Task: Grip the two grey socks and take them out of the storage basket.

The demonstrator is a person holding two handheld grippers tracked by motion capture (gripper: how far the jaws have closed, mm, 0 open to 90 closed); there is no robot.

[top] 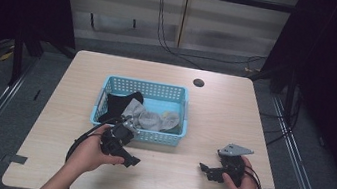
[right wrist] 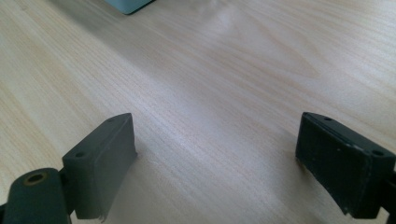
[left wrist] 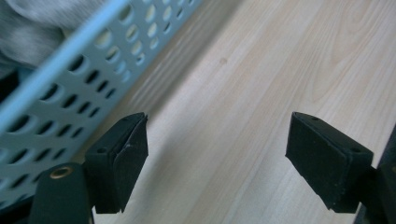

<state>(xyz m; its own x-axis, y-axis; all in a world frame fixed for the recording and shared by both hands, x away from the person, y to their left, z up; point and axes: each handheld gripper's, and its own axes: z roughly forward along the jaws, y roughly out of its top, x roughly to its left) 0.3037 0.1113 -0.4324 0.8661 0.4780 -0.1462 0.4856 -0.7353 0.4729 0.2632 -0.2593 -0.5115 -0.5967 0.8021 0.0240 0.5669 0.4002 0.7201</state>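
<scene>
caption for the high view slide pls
Blue basket of grey and black socks on a wooden table, open tongs left and right.

Socks (top: 150, 117) in basket (top: 147, 87) mid-table (top: 224, 113); left gripper (top: 130, 160) just before it.

Hand-held gripper (left wrist: 217, 154) jaws apart over table (left wrist: 261, 93), beside blue basket (left wrist: 70, 84).

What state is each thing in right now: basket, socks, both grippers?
Blue basket: upright on the table, holding socks.
Black sock: inside the basket, at its left, crumpled.
Grey socks: inside the basket, bunched beside the black one.
Left gripper: open, nothing between the jaws, just in front of the basket.
Right gripper: open, nothing between the jaws, over bare table.
</scene>
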